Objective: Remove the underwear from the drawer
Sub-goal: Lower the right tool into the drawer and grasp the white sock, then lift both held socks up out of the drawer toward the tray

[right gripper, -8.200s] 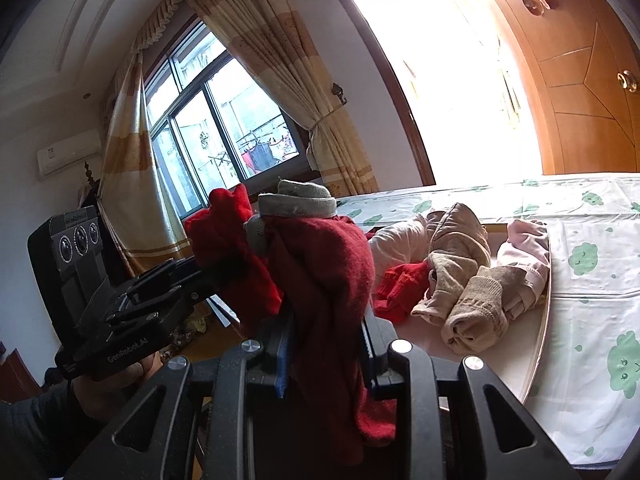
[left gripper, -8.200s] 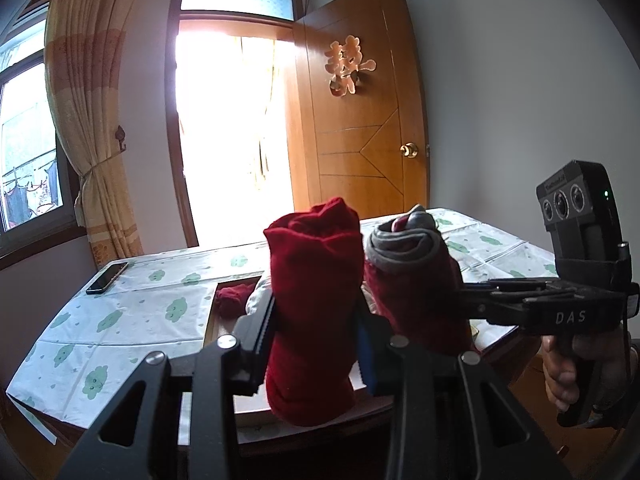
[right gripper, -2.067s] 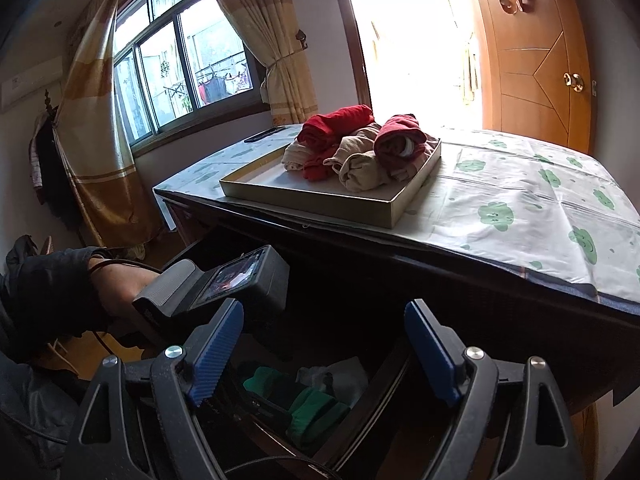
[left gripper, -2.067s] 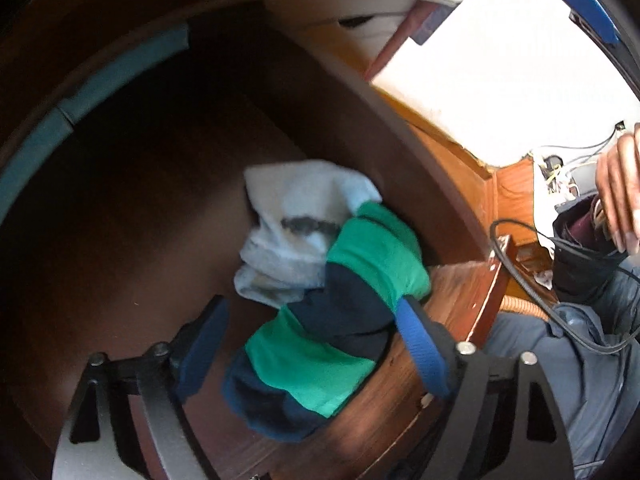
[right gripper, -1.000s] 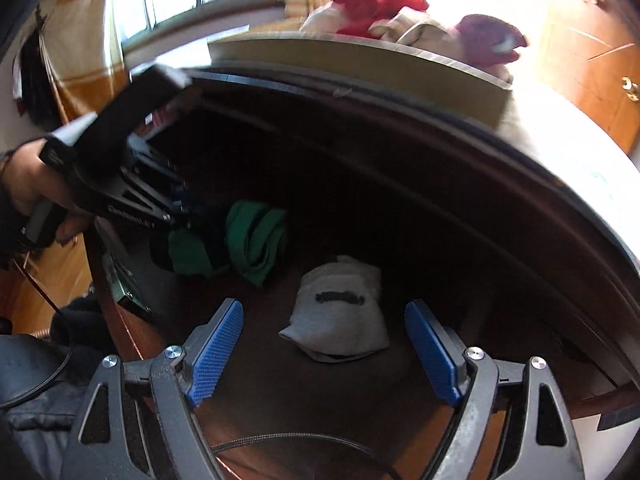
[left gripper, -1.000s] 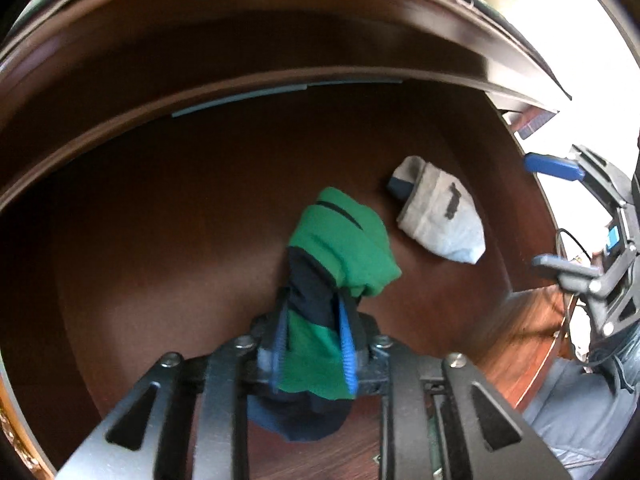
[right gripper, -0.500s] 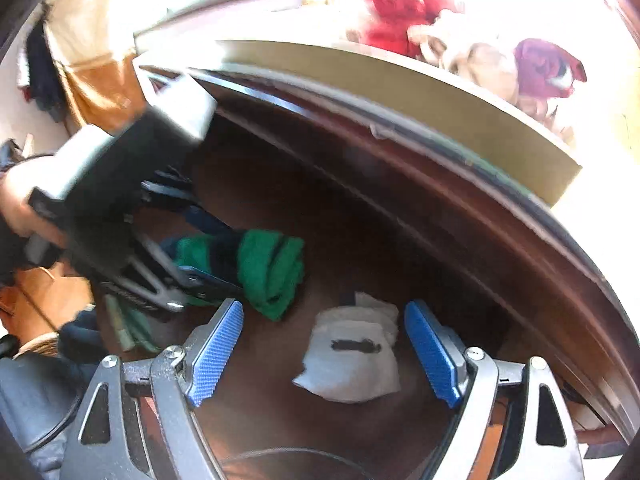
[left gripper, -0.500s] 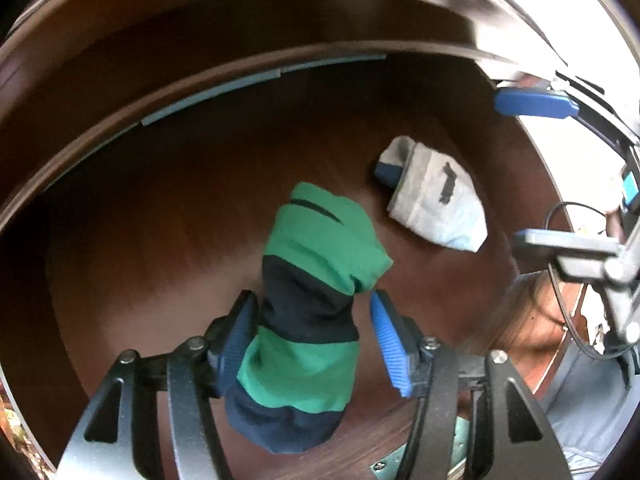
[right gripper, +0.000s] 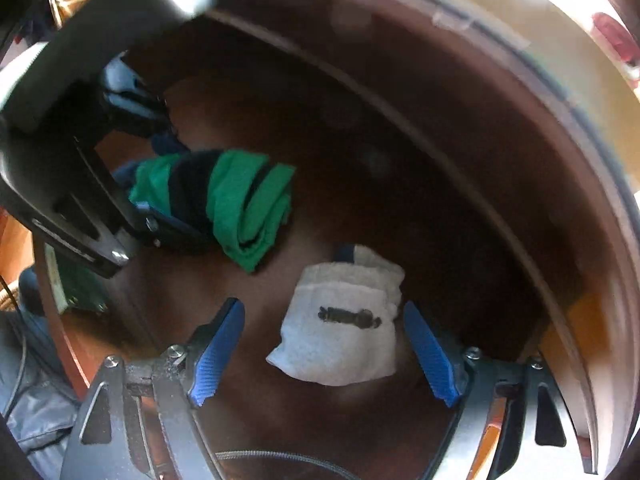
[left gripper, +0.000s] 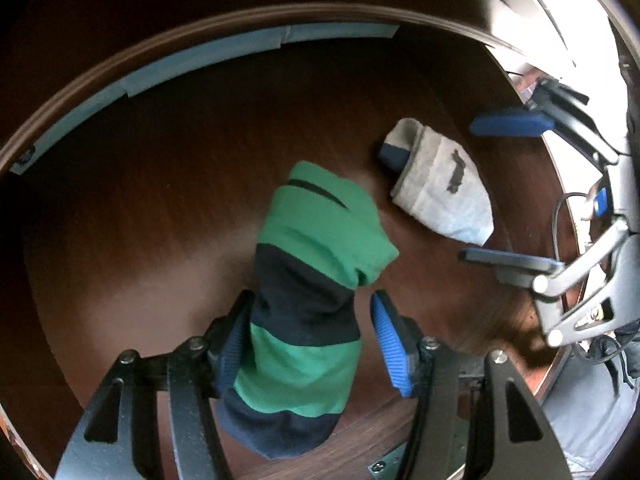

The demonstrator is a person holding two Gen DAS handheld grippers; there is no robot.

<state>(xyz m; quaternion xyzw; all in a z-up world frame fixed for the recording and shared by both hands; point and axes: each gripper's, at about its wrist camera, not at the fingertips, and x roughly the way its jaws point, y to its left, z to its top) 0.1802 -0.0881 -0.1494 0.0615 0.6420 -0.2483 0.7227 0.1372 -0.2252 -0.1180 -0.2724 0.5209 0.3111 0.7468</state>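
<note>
Right now your left gripper (left gripper: 306, 308) points down into the drawer (left gripper: 160, 200) with the green and navy bundle (left gripper: 316, 248) between its jaws. They have just been opening: the right pad stands clear of the cloth, the left pad sits against it or just beside it, so nothing is clamped. Your right gripper (right gripper: 322, 308) is spread wide around the white bundle (right gripper: 340, 332), its jaws just easing inward, with neither pad touching yet.

Both pieces look like folded or rolled knit cloth, so judge them light, soft and easily squashed. They will not break, but a loose fold can unroll or trail as you lift. Take each one across its thick middle, pads on the two long sides, deep enough to catch every layer. On the green one the navy band is the fattest part. On the white one, close just below the dark mark.

You cannot see the near end of the green bundle under the gripper body. Whether either piece is truly underwear is hard to tell. Motion blur smears the drawer's far wall and the pale blue strip (left gripper: 200, 56) along it. Beyond the rim, glare washes everything out, apart from a red smudge (right gripper: 612, 36) you cannot identify.
</note>
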